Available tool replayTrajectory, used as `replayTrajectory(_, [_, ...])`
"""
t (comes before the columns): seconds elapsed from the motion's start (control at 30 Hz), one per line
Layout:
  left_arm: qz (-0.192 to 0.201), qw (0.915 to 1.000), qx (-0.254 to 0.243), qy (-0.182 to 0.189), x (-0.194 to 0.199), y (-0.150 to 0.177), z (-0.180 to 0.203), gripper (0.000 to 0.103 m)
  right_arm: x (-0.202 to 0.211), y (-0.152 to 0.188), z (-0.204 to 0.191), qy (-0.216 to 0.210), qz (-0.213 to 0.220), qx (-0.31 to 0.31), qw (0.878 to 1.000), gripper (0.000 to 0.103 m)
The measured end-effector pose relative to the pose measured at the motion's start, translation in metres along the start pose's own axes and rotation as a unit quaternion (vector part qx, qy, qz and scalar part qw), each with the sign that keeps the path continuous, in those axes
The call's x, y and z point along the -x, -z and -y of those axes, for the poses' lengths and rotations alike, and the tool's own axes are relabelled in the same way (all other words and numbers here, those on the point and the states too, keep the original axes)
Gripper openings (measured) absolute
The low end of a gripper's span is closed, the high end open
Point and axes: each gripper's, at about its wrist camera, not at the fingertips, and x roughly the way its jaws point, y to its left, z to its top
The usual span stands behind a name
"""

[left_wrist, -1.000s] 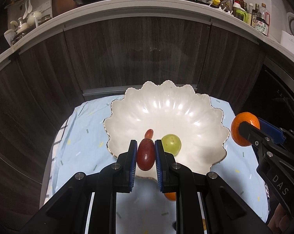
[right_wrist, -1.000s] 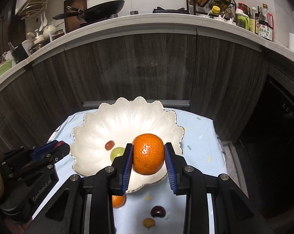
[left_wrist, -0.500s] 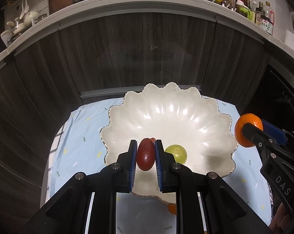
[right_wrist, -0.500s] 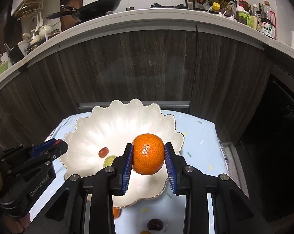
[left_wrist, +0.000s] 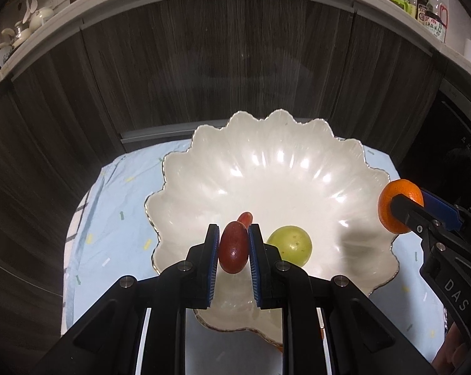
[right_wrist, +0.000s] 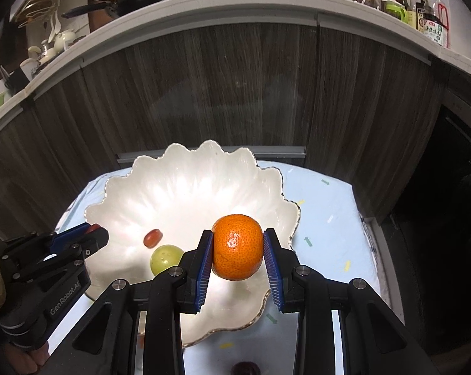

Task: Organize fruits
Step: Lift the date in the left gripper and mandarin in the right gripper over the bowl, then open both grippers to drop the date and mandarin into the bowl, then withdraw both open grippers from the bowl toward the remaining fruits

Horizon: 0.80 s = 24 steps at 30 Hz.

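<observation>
Left wrist view: left tool [left_wrist: 234, 251] is closed on a dark red grape [left_wrist: 234, 247], held over the near side of the scalloped white bowl [left_wrist: 298, 162]. A green grape [left_wrist: 290, 245] and a small red fruit [left_wrist: 245, 217] lie in the bowl. At right, the right tool [left_wrist: 404, 211] grips a mandarin [left_wrist: 398, 197] over the bowl's rim.

Right wrist view: right tool [right_wrist: 237, 257] clamps the mandarin [right_wrist: 237, 247] above the bowl [right_wrist: 204, 168], which stands on a light blue cloth [right_wrist: 329, 234] covering the table. The left tool [right_wrist: 93, 236] hangs over the bowl's left edge.
</observation>
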Motion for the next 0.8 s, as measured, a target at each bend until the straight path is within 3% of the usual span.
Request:
replayTrajectory(0.13, [-0.009,1.0000,0.003,0.000,-0.007,0.003,-0.001,0.020,-0.009,0.001,0.001,-0.001,-0.011,-0.001,1.000,0.033])
replayTrajectory(0.37, [-0.011,0.9999,0.010,-0.007,-0.009,0.006,-0.005,0.046,-0.012,0.003,0.001,0.011,-0.020,0.000,1.000,0.036])
replayTrajectory(0.47, [-0.006,0.9999,0.008,-0.013,-0.006,0.007,-0.004,0.055,-0.009,0.003,0.002,0.017,-0.013,-0.002,1.000,0.047])
replayTrajectory(0.63, [0.004,0.9996,0.017,-0.022,0.000,0.006,-0.007,0.067,-0.003,0.002,0.005,0.027,0.001,-0.013,1.000,0.074])
replayTrajectory(0.8, [0.015,0.9991,0.020,-0.034,0.008,0.004,-0.007,0.084,0.003,0.000,0.008,0.038,0.012,-0.020,0.999,0.084])
